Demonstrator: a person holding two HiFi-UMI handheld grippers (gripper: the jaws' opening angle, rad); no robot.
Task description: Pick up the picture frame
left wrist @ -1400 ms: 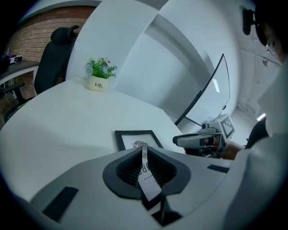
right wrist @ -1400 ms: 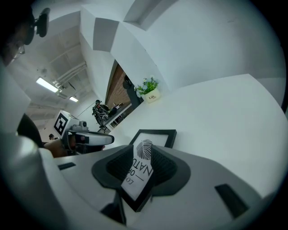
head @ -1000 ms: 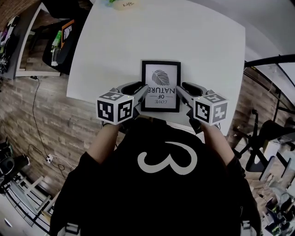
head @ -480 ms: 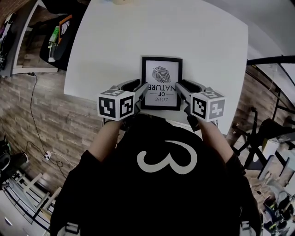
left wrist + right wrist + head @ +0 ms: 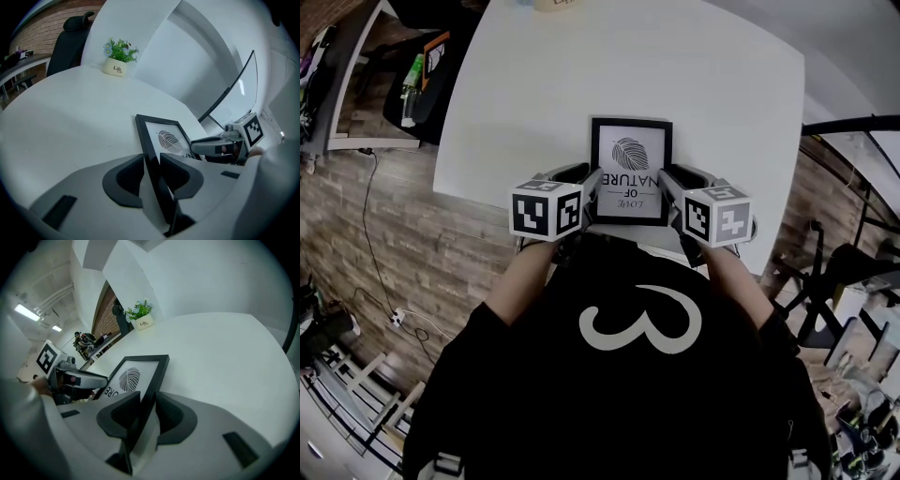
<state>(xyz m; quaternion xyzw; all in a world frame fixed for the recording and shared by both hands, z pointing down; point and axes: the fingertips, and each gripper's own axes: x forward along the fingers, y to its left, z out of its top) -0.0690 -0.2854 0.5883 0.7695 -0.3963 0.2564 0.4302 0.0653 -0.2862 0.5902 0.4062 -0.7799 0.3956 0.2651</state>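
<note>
The black picture frame (image 5: 630, 169) with a leaf print lies near the front edge of the white table (image 5: 581, 84). My left gripper (image 5: 592, 187) has the frame's left rail between its pads, and my right gripper (image 5: 666, 187) has the right rail. Both sets of jaws have just been closing with the frame between them. In the left gripper view the rail of the frame (image 5: 161, 136) stands pinched inside the left gripper (image 5: 152, 168). The right gripper view shows the frame (image 5: 136, 376) likewise squeezed in the right gripper (image 5: 147, 411). The frame's far end looks tilted.
A small potted plant (image 5: 119, 58) in a white pot stands at the table's far edge, also seen as the plant (image 5: 140, 317). A black office chair (image 5: 70, 37) sits beyond the table. The person's body is right against the near table edge.
Both marker cubes have drawn slightly inward toward the frame, and the jaws have narrowed onto its side rails. The frame keeps its place near the table's front edge.
</note>
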